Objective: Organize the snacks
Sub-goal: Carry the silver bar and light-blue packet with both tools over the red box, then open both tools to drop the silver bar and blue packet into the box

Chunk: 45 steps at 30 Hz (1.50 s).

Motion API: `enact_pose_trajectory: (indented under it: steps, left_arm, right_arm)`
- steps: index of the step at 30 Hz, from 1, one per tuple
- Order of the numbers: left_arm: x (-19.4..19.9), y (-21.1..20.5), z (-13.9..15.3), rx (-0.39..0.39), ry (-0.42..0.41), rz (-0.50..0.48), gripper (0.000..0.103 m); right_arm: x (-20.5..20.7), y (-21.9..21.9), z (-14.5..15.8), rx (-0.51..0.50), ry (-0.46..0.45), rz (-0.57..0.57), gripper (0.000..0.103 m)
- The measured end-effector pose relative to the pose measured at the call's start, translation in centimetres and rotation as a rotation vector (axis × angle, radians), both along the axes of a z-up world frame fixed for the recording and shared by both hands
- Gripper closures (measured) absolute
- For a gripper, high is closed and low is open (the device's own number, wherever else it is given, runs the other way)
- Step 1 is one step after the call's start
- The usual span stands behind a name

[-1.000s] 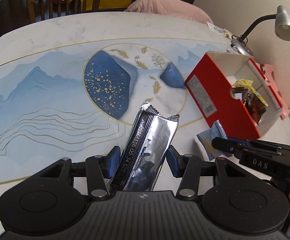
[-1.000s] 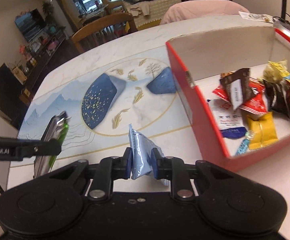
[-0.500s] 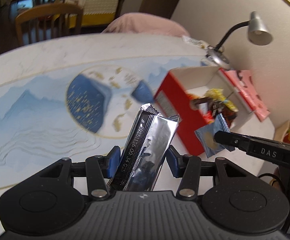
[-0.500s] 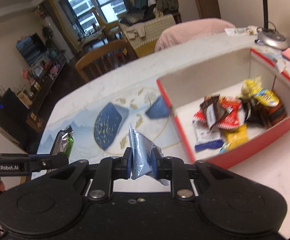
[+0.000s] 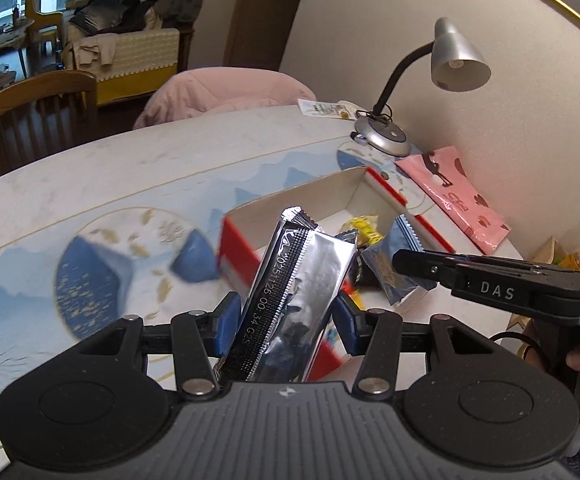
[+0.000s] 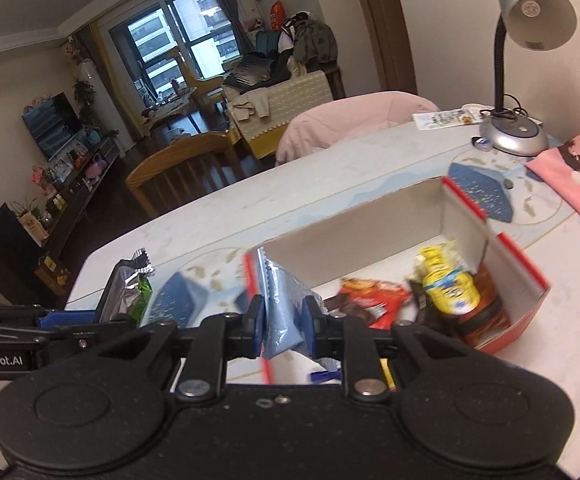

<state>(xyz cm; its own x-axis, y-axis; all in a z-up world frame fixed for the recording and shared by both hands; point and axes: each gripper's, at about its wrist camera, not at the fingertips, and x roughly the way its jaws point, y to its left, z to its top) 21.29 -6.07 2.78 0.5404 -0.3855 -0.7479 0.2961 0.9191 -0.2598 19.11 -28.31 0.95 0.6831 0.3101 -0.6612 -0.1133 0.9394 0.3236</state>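
My left gripper (image 5: 285,322) is shut on a long silver foil snack pack (image 5: 296,300), which stands up between its blue pads over the near wall of the red box (image 5: 237,240). My right gripper (image 6: 283,322) is shut on a small light-blue packet (image 6: 279,312), held above the box's near left corner (image 6: 528,276). In the left wrist view the blue packet (image 5: 388,264) hangs from the right gripper's fingers (image 5: 430,266) over the box. In the right wrist view the silver pack (image 6: 123,294) shows at left. Several wrapped snacks (image 6: 448,284) lie inside the box.
A silver desk lamp (image 5: 386,140) stands at the table's far right, with a pink bag (image 5: 454,196) beside the box and a leaflet (image 5: 324,109) behind. A pink-covered chair (image 5: 225,94) and a wooden chair (image 5: 29,112) stand at the far edge. The patterned tabletop (image 5: 101,220) stretches left.
Both grippers rose and moved right toward the red box, carrying their packets. The box now lies directly under and ahead of them, where before it stood off to the right.
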Motion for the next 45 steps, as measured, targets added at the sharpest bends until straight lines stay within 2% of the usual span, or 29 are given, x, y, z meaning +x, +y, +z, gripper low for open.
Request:
enact_pose_trajectory:
  steps: [11, 15, 20, 25, 30, 37, 45]
  left_arm:
    - [6.0, -7.3, -3.1, 0.035, 0.106, 0.021, 0.054]
    - [8.4, -9.1, -3.9, 0.051, 0.127, 0.04, 0.054]
    - [10.6, -11.1, -5.1, 0.113, 0.125, 0.05, 0.054]
    - [12.6, -12.7, -6.9, 0.17, 0.157, 0.03, 0.054]
    - [13.7, -13.6, -9.0, 0.219, 0.211, 0.011, 0.054]
    - [14.1, -13.7, -10.5, 0.263, 0.269, -0.021, 0.053]
    - [13.7, -14.0, -10.7, 0.281, 0.27, -0.03, 0.054]
  right_arm:
    - [3.7, -5.9, -4.7, 0.003, 0.107, 0.01, 0.084]
    - [4.4, -6.4, -6.1, -0.011, 0.137, 0.041, 0.084]
    - [5.2, -6.5, -7.1, -0.026, 0.158, 0.08, 0.084]
    - [5.9, -6.1, -8.3, -0.037, 0.181, 0.107, 0.084]
    - [6.1, -5.1, -9.6, -0.047, 0.203, 0.132, 0.084]
    - [5.9, -4.4, -10.5, -0.049, 0.229, 0.146, 0.084]
    - [5.8, -4.6, -10.6, -0.041, 0.242, 0.152, 0.084]
